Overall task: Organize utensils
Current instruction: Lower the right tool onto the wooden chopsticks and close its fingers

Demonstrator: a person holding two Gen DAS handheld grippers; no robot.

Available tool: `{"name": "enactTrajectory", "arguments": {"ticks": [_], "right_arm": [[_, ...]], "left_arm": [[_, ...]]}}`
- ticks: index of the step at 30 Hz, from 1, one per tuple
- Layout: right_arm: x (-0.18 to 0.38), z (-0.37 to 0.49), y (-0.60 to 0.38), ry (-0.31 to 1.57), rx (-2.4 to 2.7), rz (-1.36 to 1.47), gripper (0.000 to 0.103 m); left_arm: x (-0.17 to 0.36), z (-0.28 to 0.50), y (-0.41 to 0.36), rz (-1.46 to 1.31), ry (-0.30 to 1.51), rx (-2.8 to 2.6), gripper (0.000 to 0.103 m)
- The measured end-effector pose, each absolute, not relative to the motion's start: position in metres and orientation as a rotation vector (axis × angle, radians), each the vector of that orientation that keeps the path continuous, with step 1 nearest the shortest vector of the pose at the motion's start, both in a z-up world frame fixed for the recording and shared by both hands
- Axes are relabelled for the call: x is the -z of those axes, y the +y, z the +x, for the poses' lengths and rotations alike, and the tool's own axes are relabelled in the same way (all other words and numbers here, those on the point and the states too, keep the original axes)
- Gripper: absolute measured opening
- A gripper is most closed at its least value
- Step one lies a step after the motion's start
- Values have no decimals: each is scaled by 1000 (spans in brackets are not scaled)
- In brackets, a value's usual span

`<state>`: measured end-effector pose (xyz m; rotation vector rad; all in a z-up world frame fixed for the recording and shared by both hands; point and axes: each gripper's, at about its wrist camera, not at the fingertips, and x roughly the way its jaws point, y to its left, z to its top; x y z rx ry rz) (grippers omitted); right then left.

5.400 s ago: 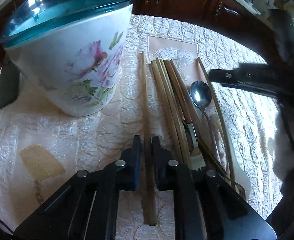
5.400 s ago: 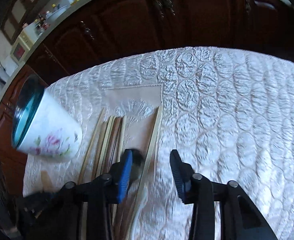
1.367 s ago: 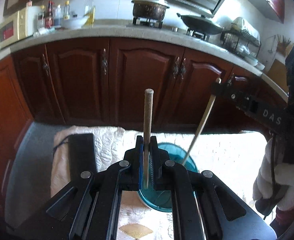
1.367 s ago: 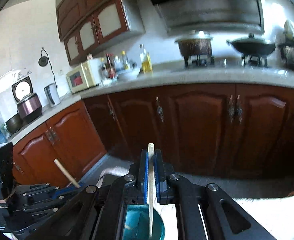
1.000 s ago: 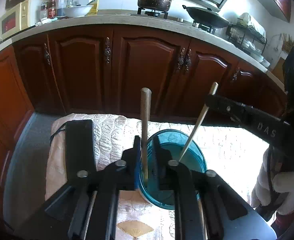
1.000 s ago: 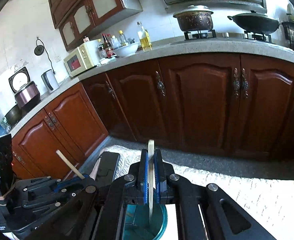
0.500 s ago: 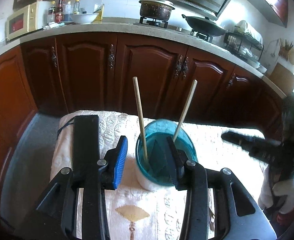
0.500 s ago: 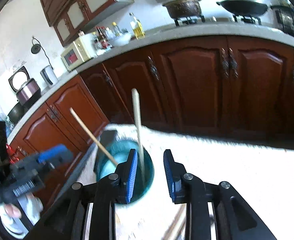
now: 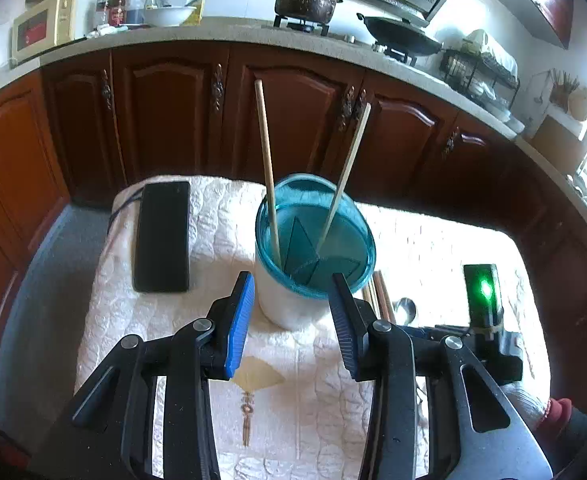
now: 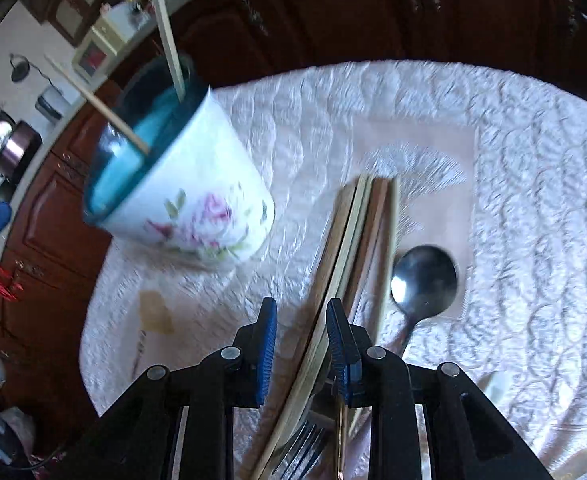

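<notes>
A white flowered holder with a teal rim (image 9: 313, 236) stands on the white tablecloth; it also shows in the right wrist view (image 10: 185, 196). Two chopsticks (image 9: 267, 168) (image 9: 345, 176) stand leaning inside it. My left gripper (image 9: 289, 320) is open and empty, just in front of the holder. My right gripper (image 10: 301, 340) is open, low over a bundle of chopsticks (image 10: 357, 248) lying on the cloth, with the left edge of the bundle between its jaws. A metal spoon (image 10: 421, 280) lies right of the bundle, and a fork (image 10: 301, 448) shows below the gripper.
A black phone-like slab (image 9: 161, 236) lies left of the holder. The right gripper's body with a green light (image 9: 483, 292) sits at the right in the left wrist view. Dark wooden cabinets (image 9: 293, 120) stand beyond the table's far edge.
Both grippers let go of their chopsticks, which now stand in the holder. The left gripper pulled back, open. The right gripper swung down to the chopstick bundle on the cloth.
</notes>
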<state>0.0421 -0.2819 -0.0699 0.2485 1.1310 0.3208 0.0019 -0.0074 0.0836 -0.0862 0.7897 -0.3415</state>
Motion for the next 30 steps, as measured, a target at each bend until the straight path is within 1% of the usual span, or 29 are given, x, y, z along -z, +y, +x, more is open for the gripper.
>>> {"name": "enactTrajectory", "arguments": {"ticks": [8,11,13,16,24,26,27,28,30], "right_arm": [[75,42,-264,1131,-239,172,24],[84,47,-261,1163,-199,185,24],[85,44,-258,1150,-200,183,24],[87,37,-256,1173,-269,251,17],[94,-14,-230,1281,-503,430,17],[95,-26,-221,1309,-526,424,19],[94,-30,-220,1308,-535,426,24],[91,-33,-220,1298,-538,422,25],[82,-38,-218,1262,-506,363,25]], "left_arm": [[-67,0,-5,-83,835,339,38],[-64,0,-3,-95,850,337,38],[-64,0,-3,-97,851,337,38],[-64,-1,-3,-94,849,337,38],[-46,-6,-4,-80,897,341,38],[-36,-8,-4,-67,924,340,38],[-32,-8,-4,-64,935,341,38],[-28,-8,-4,-62,947,341,38],[-18,-9,-5,-66,978,344,38]]}}
